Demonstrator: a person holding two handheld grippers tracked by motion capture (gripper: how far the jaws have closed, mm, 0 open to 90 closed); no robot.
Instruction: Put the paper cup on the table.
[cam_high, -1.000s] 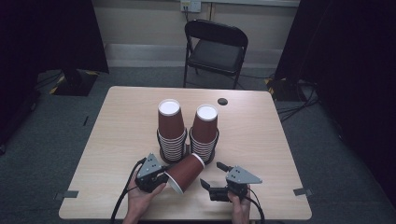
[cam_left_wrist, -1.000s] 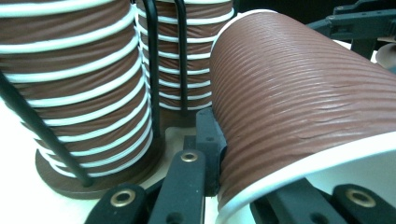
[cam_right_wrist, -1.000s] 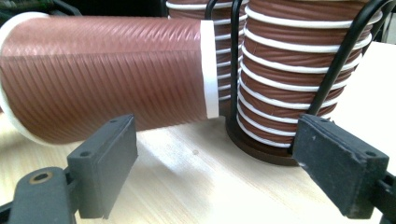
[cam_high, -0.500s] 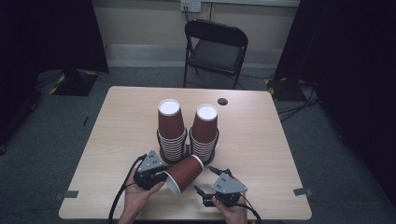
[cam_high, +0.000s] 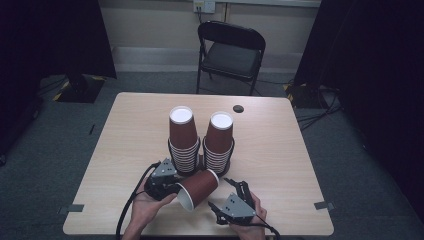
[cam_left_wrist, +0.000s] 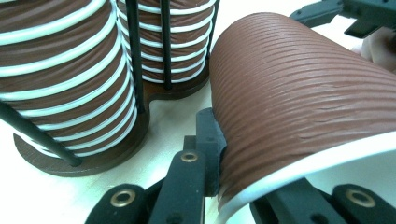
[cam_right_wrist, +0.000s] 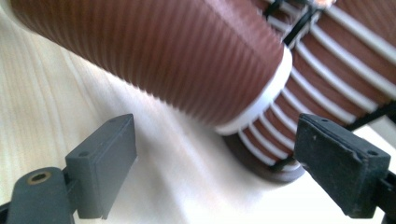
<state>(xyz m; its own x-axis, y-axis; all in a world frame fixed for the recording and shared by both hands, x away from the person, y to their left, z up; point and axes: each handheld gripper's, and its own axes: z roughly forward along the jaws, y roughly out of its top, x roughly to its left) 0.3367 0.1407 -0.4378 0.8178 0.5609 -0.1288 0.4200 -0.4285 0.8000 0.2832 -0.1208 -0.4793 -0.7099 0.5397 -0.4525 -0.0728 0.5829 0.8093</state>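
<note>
A ribbed brown paper cup (cam_high: 199, 187) with a white rim lies tilted on its side just above the table, its mouth toward the near edge. My left gripper (cam_high: 179, 190) is shut on it; in the left gripper view one jaw presses the cup (cam_left_wrist: 299, 93) from outside by the rim and the other sits inside. My right gripper (cam_high: 225, 196) stands open right of the cup, apart from it. In the right gripper view the cup (cam_right_wrist: 154, 51) crosses above the open right gripper (cam_right_wrist: 219, 154). Two cup stacks (cam_high: 181, 140) (cam_high: 219, 142) stand in rod holders behind.
The holders' brown wooden bases (cam_left_wrist: 88, 161) rest on the light wooden table (cam_high: 280, 150). A small dark round object (cam_high: 238, 108) lies near the far edge. A black folding chair (cam_high: 231, 50) stands beyond the table. Cables trail from both grippers toward the near edge.
My right gripper has shifted left toward the held cup and turned its jaws toward it. The left gripper and the cup have stayed where they were.
</note>
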